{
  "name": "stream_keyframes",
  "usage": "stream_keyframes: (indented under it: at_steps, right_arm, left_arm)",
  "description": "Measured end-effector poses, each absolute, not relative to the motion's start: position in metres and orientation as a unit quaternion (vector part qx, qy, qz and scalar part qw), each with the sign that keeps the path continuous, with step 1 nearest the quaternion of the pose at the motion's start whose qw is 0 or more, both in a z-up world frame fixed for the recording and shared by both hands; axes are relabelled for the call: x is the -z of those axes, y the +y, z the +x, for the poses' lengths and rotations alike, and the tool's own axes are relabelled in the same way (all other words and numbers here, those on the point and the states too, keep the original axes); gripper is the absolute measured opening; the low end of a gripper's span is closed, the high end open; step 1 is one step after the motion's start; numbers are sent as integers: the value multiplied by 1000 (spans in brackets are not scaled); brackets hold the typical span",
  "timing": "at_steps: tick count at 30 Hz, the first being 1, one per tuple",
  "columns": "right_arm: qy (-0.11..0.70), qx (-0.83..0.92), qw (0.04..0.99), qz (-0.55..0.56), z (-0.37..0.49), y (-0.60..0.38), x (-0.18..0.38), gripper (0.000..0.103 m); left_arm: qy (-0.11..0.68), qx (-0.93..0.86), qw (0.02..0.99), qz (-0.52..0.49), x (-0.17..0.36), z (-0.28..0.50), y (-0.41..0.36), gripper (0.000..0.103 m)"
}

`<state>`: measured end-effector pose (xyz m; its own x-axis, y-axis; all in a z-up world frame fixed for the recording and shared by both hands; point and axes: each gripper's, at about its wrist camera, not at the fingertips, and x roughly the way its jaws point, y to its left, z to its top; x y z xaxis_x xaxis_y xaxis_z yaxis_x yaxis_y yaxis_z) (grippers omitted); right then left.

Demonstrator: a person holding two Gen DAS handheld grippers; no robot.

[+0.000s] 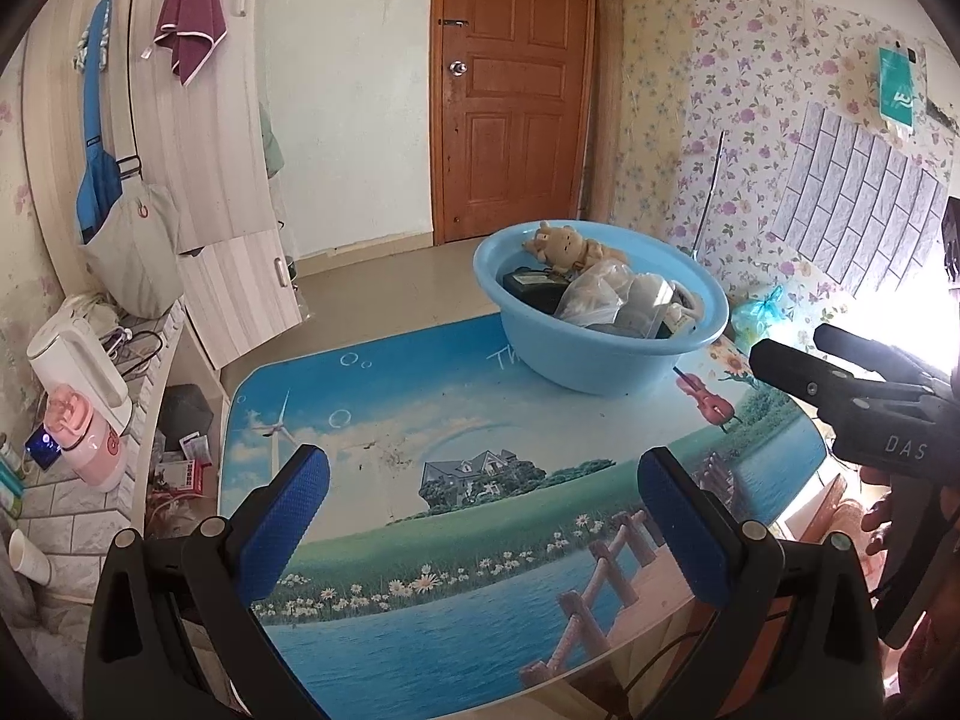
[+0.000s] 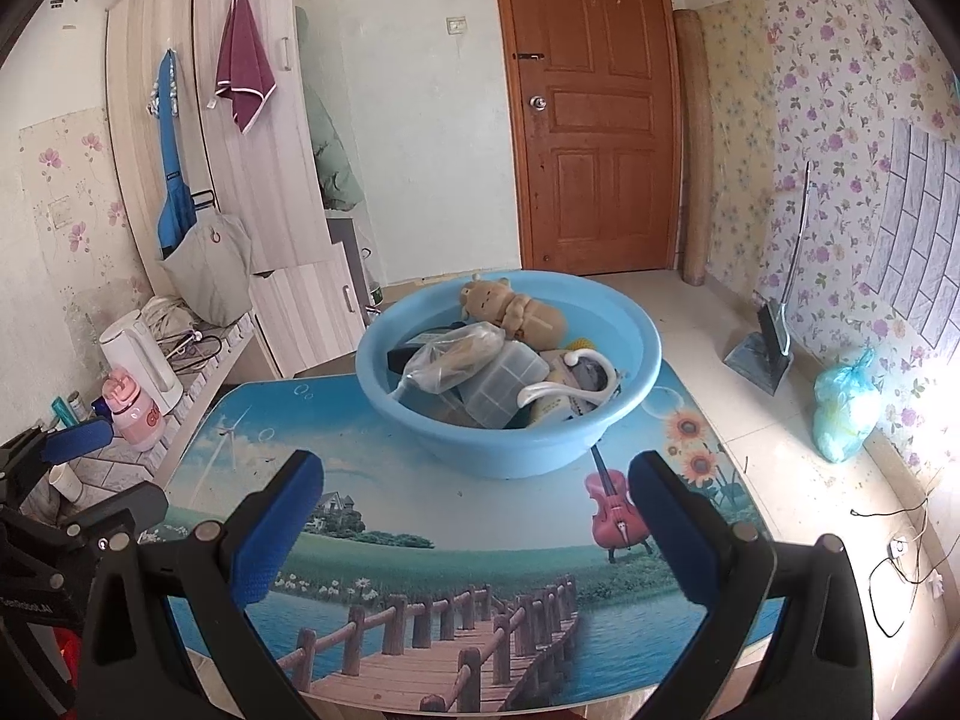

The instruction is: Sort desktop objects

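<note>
Wood door (image 2: 591, 120), floral wallpaper (image 2: 840, 120), tile floor (image 2: 750, 372)

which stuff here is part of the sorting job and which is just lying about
Part of the job:
- blue basin on the table
- inside it: plush toy, plastic bag, clear box

Just lying about:
- white kettle
- pink bottle
- maroon towel
- dustpan
- tied blue bag on the floor

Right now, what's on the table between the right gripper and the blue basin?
Nothing. In the right wrist view, only bare printed tabletop lies between the open right gripper and the blue basin.
</note>
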<state>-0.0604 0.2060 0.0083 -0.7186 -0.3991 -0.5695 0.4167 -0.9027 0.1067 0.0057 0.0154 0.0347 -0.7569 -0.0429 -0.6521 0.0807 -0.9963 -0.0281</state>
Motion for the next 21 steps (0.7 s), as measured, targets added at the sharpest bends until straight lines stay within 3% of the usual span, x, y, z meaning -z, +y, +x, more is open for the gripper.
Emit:
stream_keyframes:
  at_steps: [21]
  right_arm:
    - [23,920,218,326,-59,214,7,103]
  left_arm:
    - [49,940,5,338,-29,-1,24,103]
